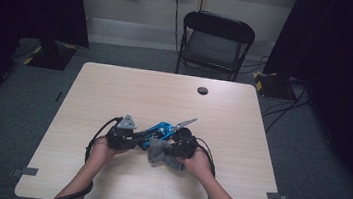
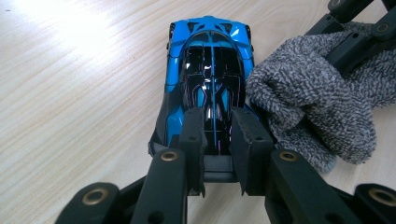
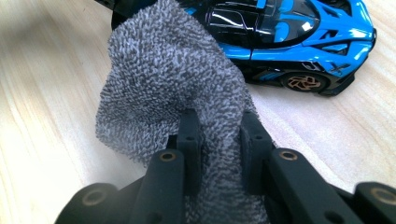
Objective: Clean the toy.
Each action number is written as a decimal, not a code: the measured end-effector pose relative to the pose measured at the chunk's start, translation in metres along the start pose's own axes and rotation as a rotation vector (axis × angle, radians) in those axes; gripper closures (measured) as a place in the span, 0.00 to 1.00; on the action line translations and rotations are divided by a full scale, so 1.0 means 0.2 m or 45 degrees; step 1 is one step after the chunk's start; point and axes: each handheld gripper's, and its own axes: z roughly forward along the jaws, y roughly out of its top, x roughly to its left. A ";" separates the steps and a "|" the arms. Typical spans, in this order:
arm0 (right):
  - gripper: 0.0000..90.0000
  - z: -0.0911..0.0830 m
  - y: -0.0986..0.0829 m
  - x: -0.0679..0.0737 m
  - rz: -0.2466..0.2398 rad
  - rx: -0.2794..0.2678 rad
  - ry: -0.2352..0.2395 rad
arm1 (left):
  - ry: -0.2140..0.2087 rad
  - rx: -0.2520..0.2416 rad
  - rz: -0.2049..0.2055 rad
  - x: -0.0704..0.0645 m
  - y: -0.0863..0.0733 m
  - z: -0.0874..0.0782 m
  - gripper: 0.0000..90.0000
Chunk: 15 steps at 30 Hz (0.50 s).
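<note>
Wooden table (image 1: 114, 97), blue toy car (image 1: 158, 130)

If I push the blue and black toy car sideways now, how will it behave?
The blue and black toy car stands on wheels, so it would probably roll lengthwise rather than sideways. Its glossy shell looks slippery. The left tongs clamp its end, likely resisting the push.

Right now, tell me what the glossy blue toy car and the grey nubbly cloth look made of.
Glossy blue toy car: likely painted die-cast metal or hard plastic; its shell throws sharp reflections. Grey nubbly cloth: soft looped terry or microfibre, matte and drooping in folds. The left gripper clamps the car, the right gripper the cloth.
</note>
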 end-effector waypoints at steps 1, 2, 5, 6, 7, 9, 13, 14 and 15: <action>0.83 0.00 0.00 0.00 -0.004 0.005 -0.009 | 0.001 0.002 0.001 0.00 0.00 0.00 0.83; 0.83 0.00 0.00 0.00 -0.006 0.007 -0.010 | 0.002 0.001 0.000 0.00 0.00 0.00 0.83; 0.83 0.00 0.00 -0.01 -0.003 0.006 -0.015 | 0.002 0.007 -0.009 0.00 0.00 0.00 0.81; 0.83 -0.01 0.00 -0.01 -0.001 0.005 -0.016 | 0.001 0.008 -0.006 0.00 0.00 0.00 0.80; 0.83 -0.01 0.00 -0.02 0.005 0.011 -0.024 | 0.007 0.008 -0.002 0.00 0.00 0.00 0.78; 0.83 -0.02 0.00 -0.02 0.003 0.010 -0.030 | 0.012 0.013 0.004 0.00 0.01 0.00 0.77; 0.83 -0.04 -0.02 -0.08 0.038 0.010 -0.058 | 0.007 0.013 -0.008 0.00 0.01 0.00 0.77; 0.83 -0.04 -0.02 -0.09 0.051 0.007 -0.059 | 0.008 0.010 -0.007 0.00 0.01 0.00 0.77; 0.83 -0.05 -0.02 -0.11 0.061 0.006 -0.058 | 0.007 0.008 -0.009 0.00 0.01 0.00 0.76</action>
